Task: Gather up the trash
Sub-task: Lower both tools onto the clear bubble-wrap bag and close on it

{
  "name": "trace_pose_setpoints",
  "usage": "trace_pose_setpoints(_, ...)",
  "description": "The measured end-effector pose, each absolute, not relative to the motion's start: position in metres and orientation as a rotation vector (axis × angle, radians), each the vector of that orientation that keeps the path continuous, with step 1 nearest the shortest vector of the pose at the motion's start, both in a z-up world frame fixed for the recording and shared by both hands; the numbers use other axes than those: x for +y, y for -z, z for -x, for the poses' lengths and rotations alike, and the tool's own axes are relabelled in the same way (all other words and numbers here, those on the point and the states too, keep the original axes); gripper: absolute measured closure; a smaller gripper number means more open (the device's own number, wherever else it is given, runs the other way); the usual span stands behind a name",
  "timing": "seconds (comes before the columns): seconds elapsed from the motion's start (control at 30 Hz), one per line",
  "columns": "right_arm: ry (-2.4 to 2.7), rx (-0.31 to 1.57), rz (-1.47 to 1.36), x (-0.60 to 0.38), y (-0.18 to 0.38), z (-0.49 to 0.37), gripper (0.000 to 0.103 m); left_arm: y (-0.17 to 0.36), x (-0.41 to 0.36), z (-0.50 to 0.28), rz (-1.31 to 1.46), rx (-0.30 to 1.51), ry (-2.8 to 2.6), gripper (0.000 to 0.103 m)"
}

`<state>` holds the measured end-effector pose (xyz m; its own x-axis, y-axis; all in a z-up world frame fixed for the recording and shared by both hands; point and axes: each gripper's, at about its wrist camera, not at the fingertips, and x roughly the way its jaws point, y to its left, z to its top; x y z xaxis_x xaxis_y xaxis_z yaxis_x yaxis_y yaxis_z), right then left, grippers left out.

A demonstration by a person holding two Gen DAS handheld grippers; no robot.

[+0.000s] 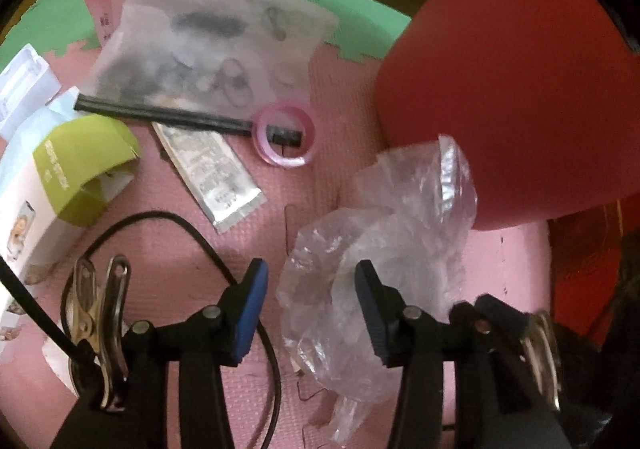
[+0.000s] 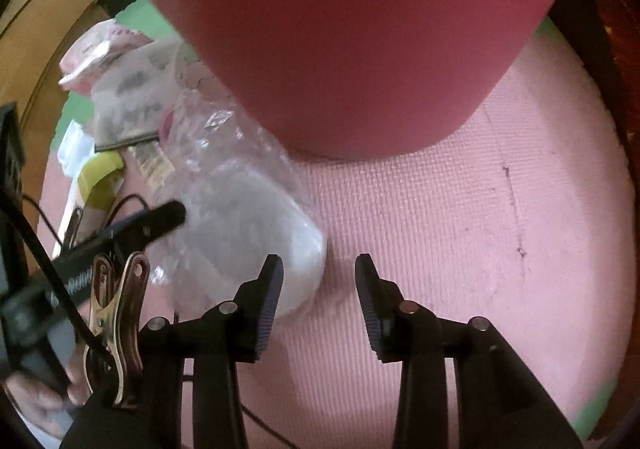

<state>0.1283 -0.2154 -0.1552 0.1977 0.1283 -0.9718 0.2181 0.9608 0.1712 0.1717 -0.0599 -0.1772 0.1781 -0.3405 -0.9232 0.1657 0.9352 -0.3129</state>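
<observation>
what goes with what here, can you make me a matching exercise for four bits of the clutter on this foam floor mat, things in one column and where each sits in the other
Things
1. pink plastic ring
2. crumpled clear plastic bag
3. green-and-white cardboard box
4. silver foil sachet

Places
A. at the far left edge
B. flat on the pink mat, between the box and the clear bag
C. around the end of a black strip
D. against the big red bin

Pairs: 1-C, 2-D, 3-A, 4-B
</observation>
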Motion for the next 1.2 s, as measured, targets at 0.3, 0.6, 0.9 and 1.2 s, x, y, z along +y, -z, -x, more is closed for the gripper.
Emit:
trace_pose_setpoints(0.3, 0.064, 1.409, -0.427, -0.231, 0.183, -0.143, 0.065, 0.179, -0.059, -0.163, 0.233, 1.358, 0.371, 0.051)
trace_pose_setpoints(0.6, 0.025, 1.402, -0.689, -0.263, 0.189, -0.141, 0.065, 0.179, -0.072, -0.149, 0.211, 1.388, 0.411, 0.054)
trace_pose_setpoints(0.9, -0.017, 1.398, -0.670, -0.244, 0.196, -0.138, 0.088, 0.172, -0.076, -0.137, 0.192, 1.373, 0.419, 0.076)
trace_pose_setpoints(1.2, -0.046, 1.417, -0.758, -0.257, 0.192, -0.119, 0.101, 0.154, -0.062, -0.130, 0.158, 1.376, 0.378, 0.087)
